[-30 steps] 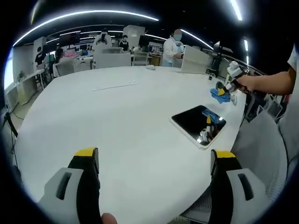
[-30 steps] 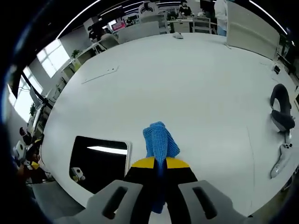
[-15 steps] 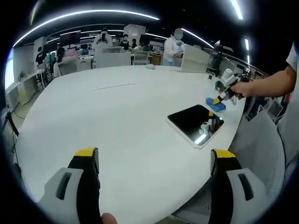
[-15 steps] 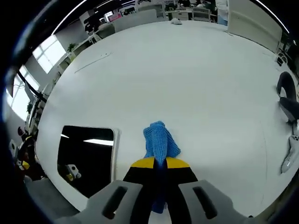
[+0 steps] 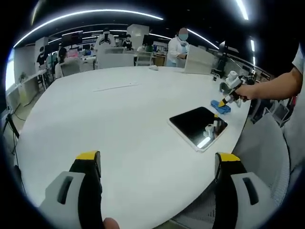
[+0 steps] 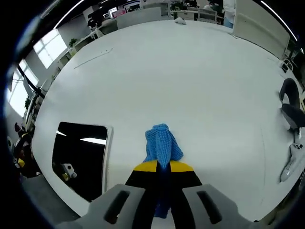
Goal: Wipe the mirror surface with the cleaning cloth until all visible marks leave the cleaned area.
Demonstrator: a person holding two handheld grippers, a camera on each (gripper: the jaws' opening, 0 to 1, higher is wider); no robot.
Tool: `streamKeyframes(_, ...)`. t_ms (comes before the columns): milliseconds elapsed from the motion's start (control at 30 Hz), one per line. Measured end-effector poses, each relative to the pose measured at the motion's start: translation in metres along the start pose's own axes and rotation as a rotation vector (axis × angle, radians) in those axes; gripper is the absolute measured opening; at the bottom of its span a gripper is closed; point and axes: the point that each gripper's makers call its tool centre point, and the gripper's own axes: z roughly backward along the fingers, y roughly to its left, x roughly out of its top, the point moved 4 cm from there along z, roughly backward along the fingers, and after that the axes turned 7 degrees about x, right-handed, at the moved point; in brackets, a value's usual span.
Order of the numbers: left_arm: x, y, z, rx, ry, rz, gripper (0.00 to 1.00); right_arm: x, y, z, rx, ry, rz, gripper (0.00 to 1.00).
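Right tongs [image 6: 161, 168]: my yellow-tipped jaws are clamped on the blue knitted cleaning cloth [image 6: 162, 145], its free end bunched ahead so it can serve as the wiping pad; low centre of the right gripper view.

Left tongs [image 5: 157, 167]: jaws spread wide, holding nothing, hanging back over the white round bench [image 5: 119, 119], which I judge keeps the workspace in sight.

Dark rectangular mirror [image 6: 78, 157]: flat on the bench, lower left, just beside the cloth, apparently not yet touched.
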Motion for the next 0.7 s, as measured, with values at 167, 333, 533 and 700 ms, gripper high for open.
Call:
streamKeyframes(167,0.003,0.001,-0.002,0.004,-0.008,-0.002,0.99,0.003,-0.005,-0.01,0.01,0.003,0.029,0.08)
streamKeyframes(333,0.008,0.0,-0.001,0.019,-0.013,0.012,0.99,0.01,0.0,-0.013,0.095,-0.01,0.034,0.31)
streamKeyframes(533,0.016,-0.006,-0.002,0.015,-0.019,0.018,0.99,0.033,0.009,0.021,0.2,-0.141,0.161,0.49)
streamKeyframes(700,0.02,-0.015,-0.002,0.025,-0.025,0.011,0.99,0.034,0.013,0.056,0.238,-0.247,0.246,0.74)
